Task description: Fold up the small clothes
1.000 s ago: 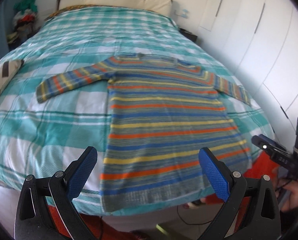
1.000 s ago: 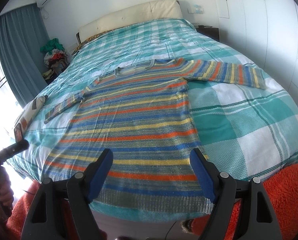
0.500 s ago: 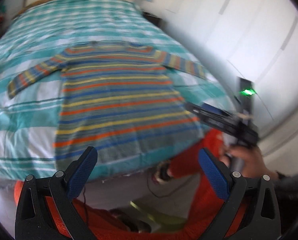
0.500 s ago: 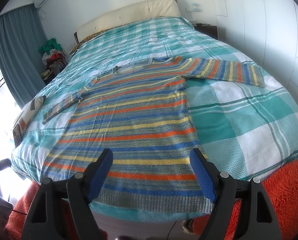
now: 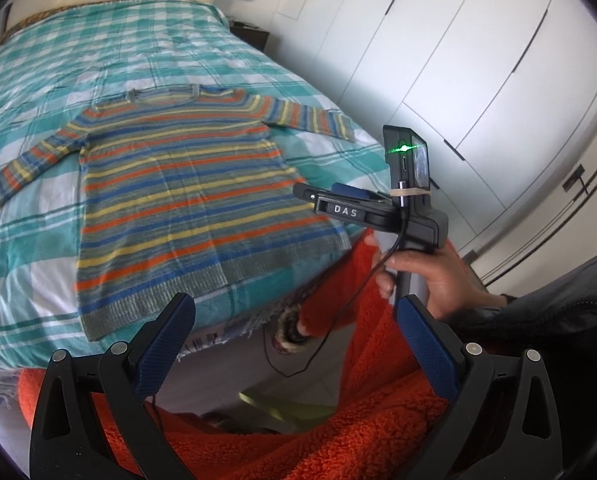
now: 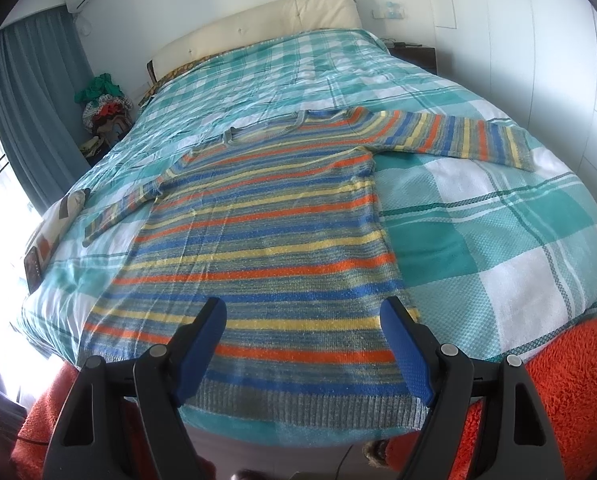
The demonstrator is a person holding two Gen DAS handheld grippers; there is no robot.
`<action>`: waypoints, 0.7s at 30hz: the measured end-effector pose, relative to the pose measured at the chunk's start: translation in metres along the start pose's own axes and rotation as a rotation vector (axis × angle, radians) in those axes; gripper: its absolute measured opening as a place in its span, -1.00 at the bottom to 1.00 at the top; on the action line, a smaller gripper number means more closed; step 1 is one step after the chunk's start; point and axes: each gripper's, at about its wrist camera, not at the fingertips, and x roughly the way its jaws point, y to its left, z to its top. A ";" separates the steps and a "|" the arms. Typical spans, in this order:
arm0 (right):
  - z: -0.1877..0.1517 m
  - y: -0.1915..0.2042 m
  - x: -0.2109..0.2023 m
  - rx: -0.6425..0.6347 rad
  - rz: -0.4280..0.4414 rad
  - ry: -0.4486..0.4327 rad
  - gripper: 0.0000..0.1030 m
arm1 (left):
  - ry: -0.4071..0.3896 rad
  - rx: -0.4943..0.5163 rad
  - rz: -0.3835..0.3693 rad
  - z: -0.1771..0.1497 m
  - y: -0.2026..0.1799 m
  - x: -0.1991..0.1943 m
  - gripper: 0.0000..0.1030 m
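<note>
My right gripper (image 6: pixel 302 320) stood wide open and empty, poised above the hem of the sweater (image 6: pixel 266 240) without touching it. My left gripper (image 5: pixel 294 320), jaws likewise spread and empty, hung off the foot of the bed (image 5: pixel 98 60), over the orange fleece (image 5: pixel 358 420) I wore; between its blue pads (image 5: pixel 166 340) my right hand (image 5: pixel 438 276) showed, gripping the other tool's handle. The sweater lay flat on the checked cover (image 6: pixel 498 208), neck toward the headboard (image 6: pixel 258 24), both sleeves stretched sideways, hem at the bed's near edge. Beyond: white wardrobe doors (image 5: pixel 458 60), a curtain (image 6: pixel 30 100), and a heap, possibly clothes (image 6: pixel 104 104), beside it.
</note>
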 end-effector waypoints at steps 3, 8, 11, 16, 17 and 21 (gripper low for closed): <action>0.000 -0.001 0.000 -0.002 0.000 0.002 0.53 | 0.000 0.008 -0.005 0.000 -0.001 0.000 0.97; 0.000 -0.001 0.001 -0.001 -0.001 0.001 0.53 | 0.014 0.004 0.035 -0.001 0.004 0.001 0.97; -0.001 -0.001 0.003 0.001 -0.003 0.007 0.53 | 0.053 -0.003 0.059 -0.005 0.008 0.006 0.97; -0.001 0.000 0.006 -0.005 -0.002 0.013 0.53 | 0.084 0.010 0.084 -0.008 0.006 0.013 0.97; -0.001 0.001 0.006 -0.008 -0.002 0.014 0.53 | 0.080 0.010 0.075 -0.008 0.005 0.012 0.97; -0.002 0.003 0.007 -0.016 -0.002 0.015 0.53 | 0.067 -0.006 0.043 -0.006 0.007 0.008 0.97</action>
